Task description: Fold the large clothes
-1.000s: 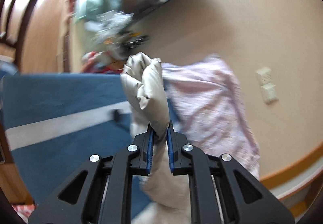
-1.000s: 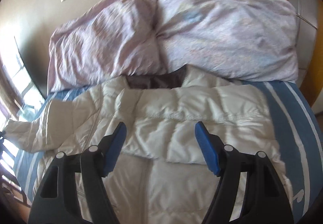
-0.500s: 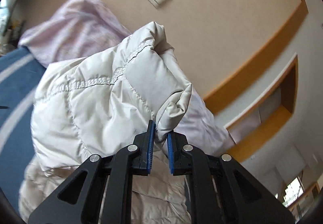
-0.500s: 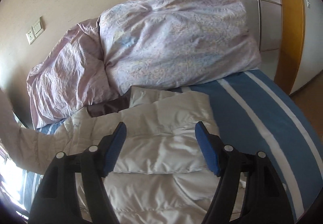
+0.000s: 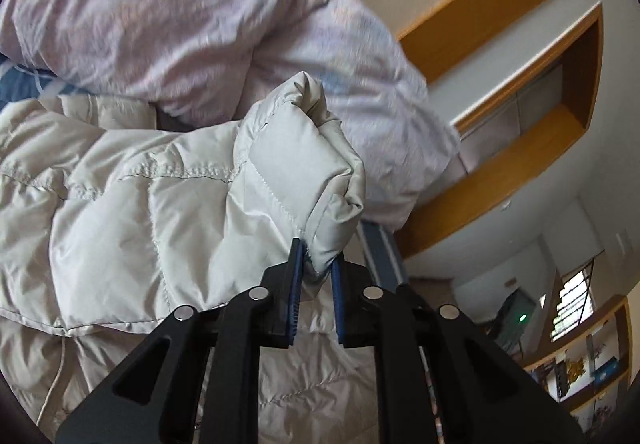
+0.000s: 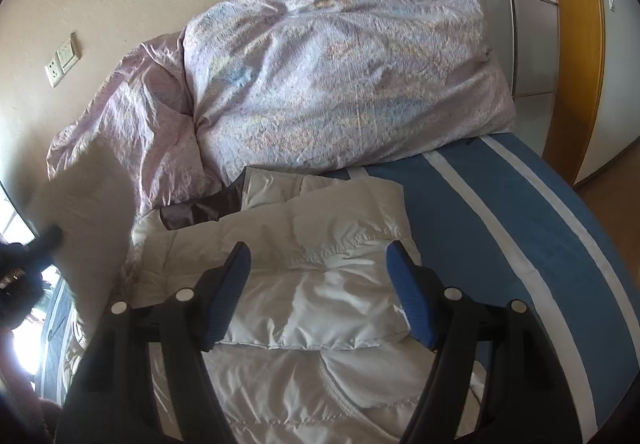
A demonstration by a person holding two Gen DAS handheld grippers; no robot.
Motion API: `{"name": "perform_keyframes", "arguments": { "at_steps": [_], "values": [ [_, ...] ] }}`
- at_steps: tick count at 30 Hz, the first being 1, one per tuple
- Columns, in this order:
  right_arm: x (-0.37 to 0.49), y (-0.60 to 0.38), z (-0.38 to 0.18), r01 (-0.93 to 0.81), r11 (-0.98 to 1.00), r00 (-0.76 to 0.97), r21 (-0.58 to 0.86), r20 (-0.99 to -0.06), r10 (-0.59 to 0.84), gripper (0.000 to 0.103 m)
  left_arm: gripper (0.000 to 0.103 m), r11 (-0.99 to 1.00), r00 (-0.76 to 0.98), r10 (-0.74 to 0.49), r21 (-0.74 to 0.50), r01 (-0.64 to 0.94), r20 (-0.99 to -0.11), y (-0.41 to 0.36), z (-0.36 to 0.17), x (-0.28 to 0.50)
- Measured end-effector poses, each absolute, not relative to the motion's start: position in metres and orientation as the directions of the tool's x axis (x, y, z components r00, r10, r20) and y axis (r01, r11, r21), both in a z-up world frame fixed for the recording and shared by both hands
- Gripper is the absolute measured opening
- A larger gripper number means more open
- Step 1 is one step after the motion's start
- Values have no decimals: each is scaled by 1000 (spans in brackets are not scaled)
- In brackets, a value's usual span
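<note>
Pinching jacket cuff: left gripper; right gripper agape.

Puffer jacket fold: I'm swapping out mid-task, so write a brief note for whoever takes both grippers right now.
Left gripper: shut on the white puffer jacket's sleeve cuff, lifted over the body.
Right gripper: open, empty, above the jacket.
Jacket lies on the blue striped bed, collar toward the lilac duvet.
Done: one sleeve folded across the chest.
Left: lay down the held sleeve, then fold the body.
</note>
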State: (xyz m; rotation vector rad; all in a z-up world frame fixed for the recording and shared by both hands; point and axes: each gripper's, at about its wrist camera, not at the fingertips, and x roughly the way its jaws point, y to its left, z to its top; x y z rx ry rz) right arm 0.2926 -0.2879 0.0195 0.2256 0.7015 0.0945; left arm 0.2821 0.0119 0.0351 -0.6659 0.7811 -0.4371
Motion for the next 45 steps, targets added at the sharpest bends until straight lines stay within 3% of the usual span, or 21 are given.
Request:
{"name": "perform_keyframes", "arguments": {
  "at_steps": [1,2,3,5,9,17,25,27,28,29,32,37,39,42,43,45],
  "values": [
    [294,-287,18,-9,971,758,238,-632,162,71,18,724,616,-593,-679,125,-518,5,29,282],
    [295,-287,17,-9,971,756,238,-635,163,71,35,723,599,-603,-678,133,-526,3,26,282],
    [297,-286,15,-12,971,751,240,-639,168,71,60,711,563,-634,-686,154,-531,-4,22,282],
    [299,-283,13,-23,968,742,249,-645,184,71,86,698,548,-657,-693,181,-518,-7,22,275],
    [305,-278,10,-82,944,703,319,-653,282,71,102,739,619,-620,-625,253,-482,13,49,261],
    [347,-236,-23,-162,835,480,525,-698,532,62,102,928,768,-222,-372,-22,-600,118,55,254],
    [369,-197,-52,-143,836,400,530,-741,539,62,102,949,755,-46,-265,-172,-654,172,37,253],
    [371,-189,-56,-149,830,389,537,-740,548,52,102,952,749,-32,-248,-178,-661,173,33,255],
    [371,-185,-57,-152,835,394,528,-743,542,31,102,953,746,-27,-241,-180,-666,172,31,257],
    [368,-183,-53,-161,836,415,525,-732,540,21,102,955,745,-29,-239,-177,-667,172,30,256],
    [356,-184,-32,-198,852,513,485,-689,512,14,102,960,749,-21,-223,-170,-662,169,30,256],
    [346,-187,-46,-121,916,523,382,-760,386,14,102,971,744,-3,-179,-157,-668,162,24,261],
    [347,-183,-56,-102,933,513,344,-786,346,19,102,974,737,1,-166,-154,-676,158,19,264],
    [346,-179,-49,-103,958,520,269,-806,283,35,102,978,734,21,-140,-157,-679,155,16,266],
    [345,-181,-43,-98,960,536,263,-799,274,40,102,979,739,31,-128,-158,-673,155,17,266],
    [335,-192,-21,-90,961,631,261,-732,258,42,102,982,752,53,-103,-159,-657,155,19,265]
  ]
}}
